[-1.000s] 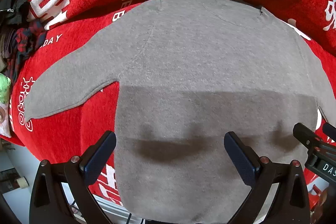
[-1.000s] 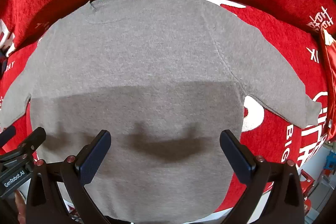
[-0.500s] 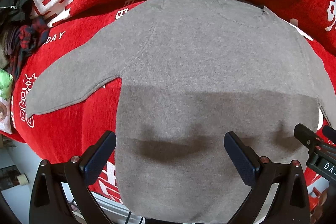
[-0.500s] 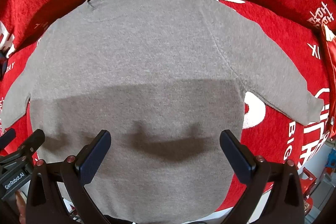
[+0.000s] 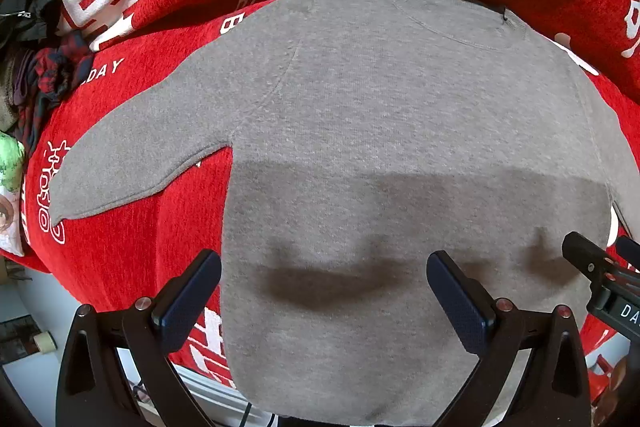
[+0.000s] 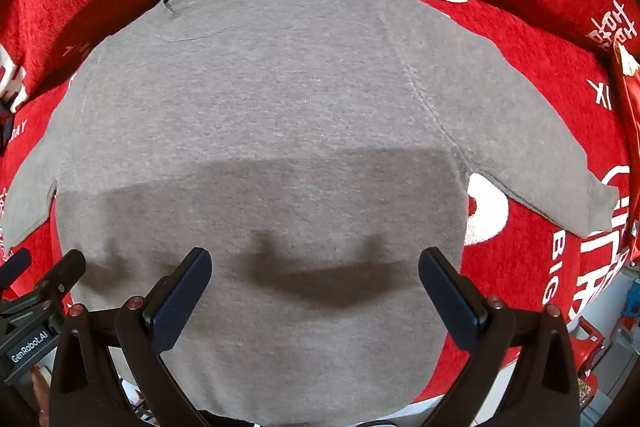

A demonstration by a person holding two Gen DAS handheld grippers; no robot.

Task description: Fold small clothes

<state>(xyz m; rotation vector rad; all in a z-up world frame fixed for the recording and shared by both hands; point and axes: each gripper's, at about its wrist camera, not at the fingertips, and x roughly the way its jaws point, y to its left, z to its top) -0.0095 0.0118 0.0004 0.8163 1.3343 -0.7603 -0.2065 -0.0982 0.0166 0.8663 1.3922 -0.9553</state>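
Both tools, left [image 5: 324, 291] and right [image 6: 316, 287], hover wide open and empty over the flat grey sweater [image 6: 260, 131], its sleeves likely first to fold

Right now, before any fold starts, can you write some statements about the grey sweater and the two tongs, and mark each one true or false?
1. The grey knitted sweater lies spread flat on the red blanket with white lettering. True.
2. The left tongs are shut on the hem. False: they are open, holding nothing.
3. Both sleeves are folded over the chest. False: each sleeve lies stretched out sideways.
4. The right tongs are open above the lower body of the sweater. True.
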